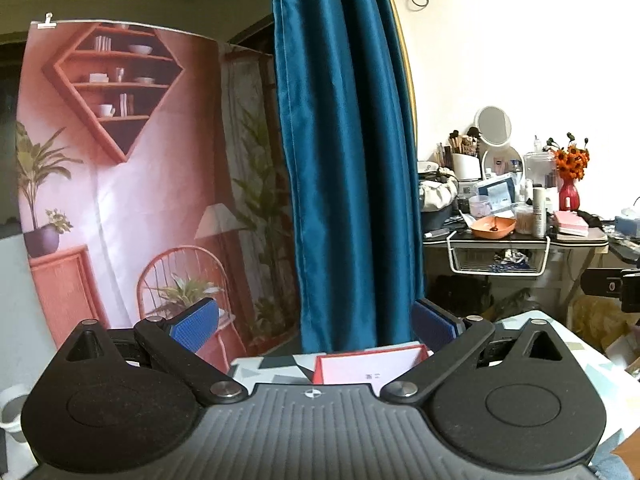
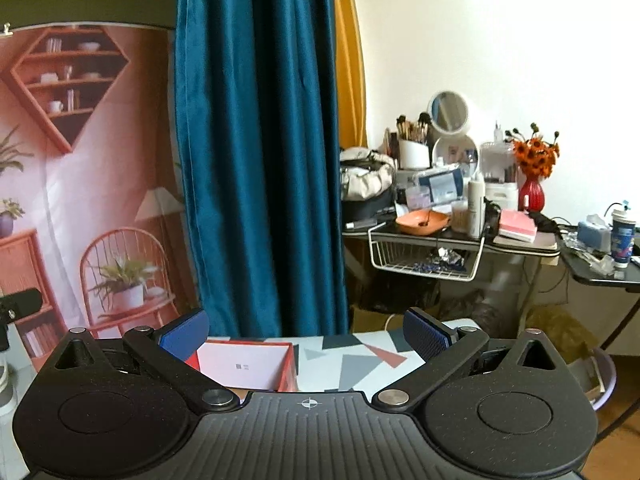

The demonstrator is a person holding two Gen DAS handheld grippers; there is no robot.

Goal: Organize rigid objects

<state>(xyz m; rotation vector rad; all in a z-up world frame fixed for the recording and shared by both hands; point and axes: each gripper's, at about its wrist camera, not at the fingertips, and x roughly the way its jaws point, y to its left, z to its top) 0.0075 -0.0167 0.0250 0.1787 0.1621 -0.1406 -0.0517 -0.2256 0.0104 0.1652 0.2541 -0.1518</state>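
A red box with a pale pink inside (image 1: 360, 368) lies on the patterned tabletop (image 1: 276, 364), low in the left wrist view and partly hidden behind the gripper body. My left gripper (image 1: 314, 326) is raised above it, pointing almost level, jaws wide open with nothing between the blue pads (image 1: 196, 324). In the right wrist view the same red box (image 2: 248, 364) lies left of centre on the tabletop (image 2: 352, 356). My right gripper (image 2: 306, 332) hangs above the table, open and holding nothing.
A teal curtain (image 1: 344, 160) hangs straight ahead, with a printed pink backdrop (image 1: 120, 180) to its left. At the right stands a cluttered dressing table (image 2: 460, 236) with a mirror, brushes, an orange dish (image 2: 422, 222), a red vase (image 2: 531, 194) and a wire basket (image 2: 424, 256).
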